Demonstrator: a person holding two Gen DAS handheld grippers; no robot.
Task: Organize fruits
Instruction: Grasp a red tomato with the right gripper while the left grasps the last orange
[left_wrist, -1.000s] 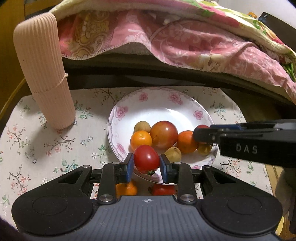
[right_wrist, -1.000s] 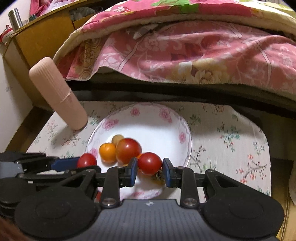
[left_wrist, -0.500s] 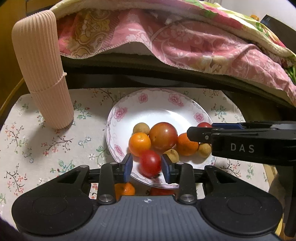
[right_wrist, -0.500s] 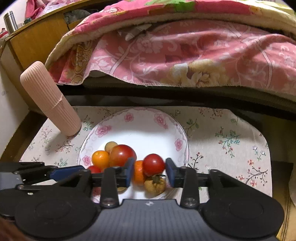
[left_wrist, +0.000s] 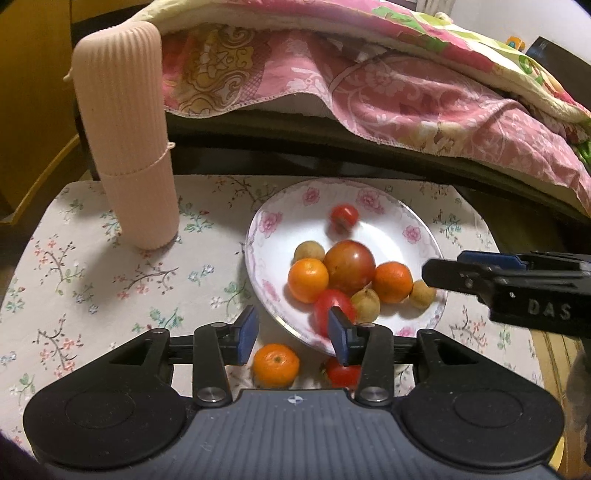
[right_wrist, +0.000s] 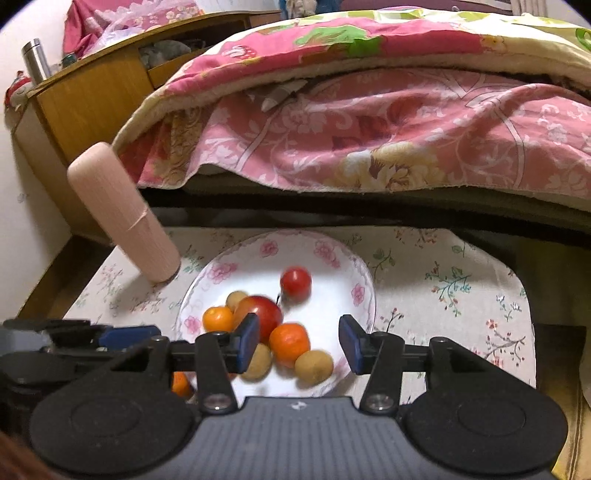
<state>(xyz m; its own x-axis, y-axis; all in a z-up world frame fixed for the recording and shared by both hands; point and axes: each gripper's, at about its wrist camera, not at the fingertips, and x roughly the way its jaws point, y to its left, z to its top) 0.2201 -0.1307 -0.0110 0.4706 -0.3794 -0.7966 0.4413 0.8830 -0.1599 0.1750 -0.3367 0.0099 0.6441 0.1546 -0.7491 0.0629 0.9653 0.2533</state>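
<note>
A white plate with pink flowers (left_wrist: 258, 236) holds a large tomato (left_wrist: 349, 266), two oranges (left_wrist: 308, 278), several small brown fruits and two small red tomatoes. One red tomato (left_wrist: 334, 310) lies at the plate's near rim, just beyond my left gripper (left_wrist: 293, 336). That gripper's jaws are opening and nothing is pressed between its pads. The other red tomato (right_wrist: 295, 282) sits blurred at the back of the plate. My right gripper (right_wrist: 299, 341) hovers open over the near fruits. An orange (left_wrist: 275, 364) and a red tomato (left_wrist: 343, 371) lie on the cloth under the left gripper.
A tall pink ribbed cylinder (left_wrist: 129, 147) stands on the floral cloth (left_wrist: 92, 277) left of the plate. A pink quilt (left_wrist: 406, 92) hangs over the bed edge behind the table. A wooden cabinet (right_wrist: 92, 92) stands at the far left. My right gripper (left_wrist: 447, 264) reaches in from the right.
Both grippers opened and let go of their red tomatoes. The left one's dropped to the plate's near rim. The right one's rolled to the back of the plate.
</note>
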